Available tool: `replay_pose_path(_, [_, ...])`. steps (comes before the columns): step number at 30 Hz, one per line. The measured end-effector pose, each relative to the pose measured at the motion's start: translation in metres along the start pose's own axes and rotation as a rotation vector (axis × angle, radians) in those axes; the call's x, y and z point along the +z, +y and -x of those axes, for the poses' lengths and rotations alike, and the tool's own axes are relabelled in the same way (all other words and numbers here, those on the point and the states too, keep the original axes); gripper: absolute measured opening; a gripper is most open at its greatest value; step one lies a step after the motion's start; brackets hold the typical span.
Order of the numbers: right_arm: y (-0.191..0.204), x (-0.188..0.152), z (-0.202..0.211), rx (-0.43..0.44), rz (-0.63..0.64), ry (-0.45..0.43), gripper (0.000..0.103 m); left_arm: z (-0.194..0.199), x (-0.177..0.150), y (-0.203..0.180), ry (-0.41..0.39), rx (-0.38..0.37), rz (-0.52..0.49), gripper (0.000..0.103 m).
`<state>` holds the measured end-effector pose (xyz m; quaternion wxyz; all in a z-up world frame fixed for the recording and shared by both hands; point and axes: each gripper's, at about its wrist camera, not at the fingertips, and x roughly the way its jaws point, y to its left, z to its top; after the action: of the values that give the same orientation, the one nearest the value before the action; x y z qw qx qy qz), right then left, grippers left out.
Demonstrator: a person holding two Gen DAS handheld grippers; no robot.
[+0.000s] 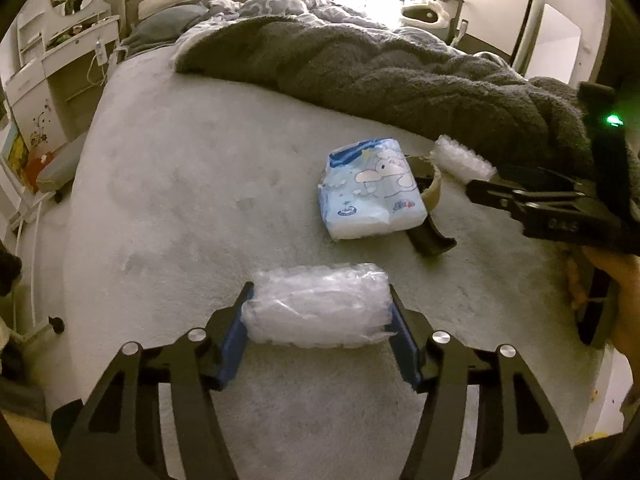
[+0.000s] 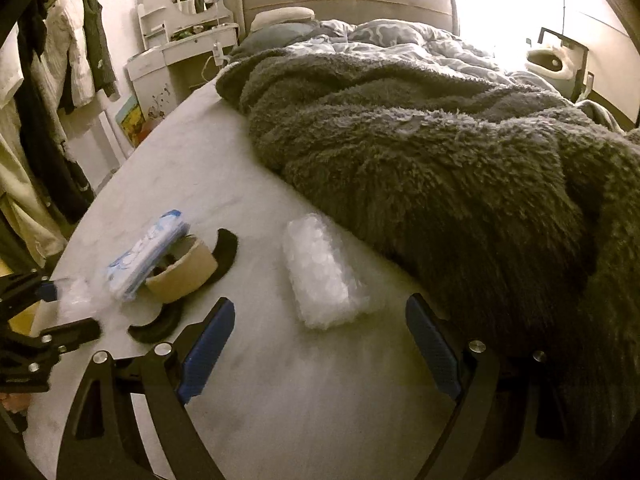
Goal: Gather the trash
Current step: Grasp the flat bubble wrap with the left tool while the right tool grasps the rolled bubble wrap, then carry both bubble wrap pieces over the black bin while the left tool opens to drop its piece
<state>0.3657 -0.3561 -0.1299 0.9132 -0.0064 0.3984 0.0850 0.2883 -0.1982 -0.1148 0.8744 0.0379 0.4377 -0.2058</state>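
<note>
Bed, pale fleecy sheet, serving as the work surface; trash lying scattered on its near part, beside a dark shaggy blanket bunched toward the far side.

Left gripper: jaws standing either side of a bubble-wrap wad, blue pads meeting its two ends and the plastic bulging slightly against them. Reading this as a grip on the wad, taken end-to-end, probably because the long axis gives the pads the firmest purchase on soft, crushable film. The wad is resting on the sheet, not lifted.

Right gripper: jaws spread wide, nothing between the pads. It is pointing down at a second bubble-wrap piece lying just ahead of the fingertips, close against the blanket's edge. The wide spread suits the piece's bulk; the approach from the open sheet side seems chosen to avoid snagging blanket pile.

Other items between the two grippers: a blue-and-white tissue pack leaning on a cardboard tape core, with curved black plastic pieces beside it. Whether these count as trash cannot be told.

No bin or bag in either view; the destination is unknown.
</note>
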Motion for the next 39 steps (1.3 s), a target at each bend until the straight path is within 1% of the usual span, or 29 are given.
replay_pose_path(1, [0.0,0.001,-0.001,0.0,0.0,0.003,0.086,0.002,0.0,0.0,-0.002,-0.004,0.0,0.064])
replay_pose_path(3, [0.002,0.001,-0.005,-0.008,0.002,0.014,0.079,0.006,0.0,0.001,-0.007,-0.012,-0.002,0.064])
replay_pose_path(4, [0.003,0.001,-0.007,-0.013,0.003,0.016,0.077,0.009,0.0,0.002,-0.01,-0.017,-0.005,0.064])
replay_pose_path(6, [0.004,0.001,-0.011,-0.023,0.006,0.031,0.067,0.015,-0.001,0.004,-0.017,-0.027,-0.01,0.064])
replay_pose_path(11, [0.01,0.01,-0.018,-0.026,0.013,0.035,0.058,0.029,-0.004,0.013,-0.033,-0.029,-0.031,0.064])
replay_pose_path(12, [0.012,0.011,-0.02,-0.028,0.018,0.04,0.052,0.032,-0.005,0.015,-0.035,-0.028,-0.031,0.064])
replay_pose_path(13, [0.014,0.013,-0.024,-0.032,0.024,0.051,0.048,0.033,-0.005,0.017,-0.035,-0.029,-0.029,0.064])
replay_pose_path(14, [0.016,0.014,-0.026,-0.038,0.028,0.057,0.043,0.035,-0.006,0.02,-0.034,-0.031,-0.027,0.064])
replay_pose_path(16, [0.019,0.016,-0.027,-0.059,0.029,0.06,0.038,0.041,-0.008,0.027,-0.036,-0.038,-0.018,0.064])
replay_pose_path(23, [0.038,0.035,-0.013,-0.106,0.026,0.013,0.037,0.062,-0.01,0.055,-0.064,-0.018,0.012,0.064])
replay_pose_path(27, [0.054,0.042,-0.004,-0.116,0.034,-0.011,0.037,0.075,-0.012,0.071,-0.082,-0.006,0.035,0.064])
replay_pose_path(34, [0.084,0.043,0.019,-0.088,0.014,-0.044,0.037,0.094,-0.018,0.089,-0.11,0.019,0.054,0.064])
replay_pose_path(39, [0.112,0.035,0.032,-0.06,0.006,-0.051,0.037,0.108,-0.03,0.103,-0.113,0.043,0.058,0.064])
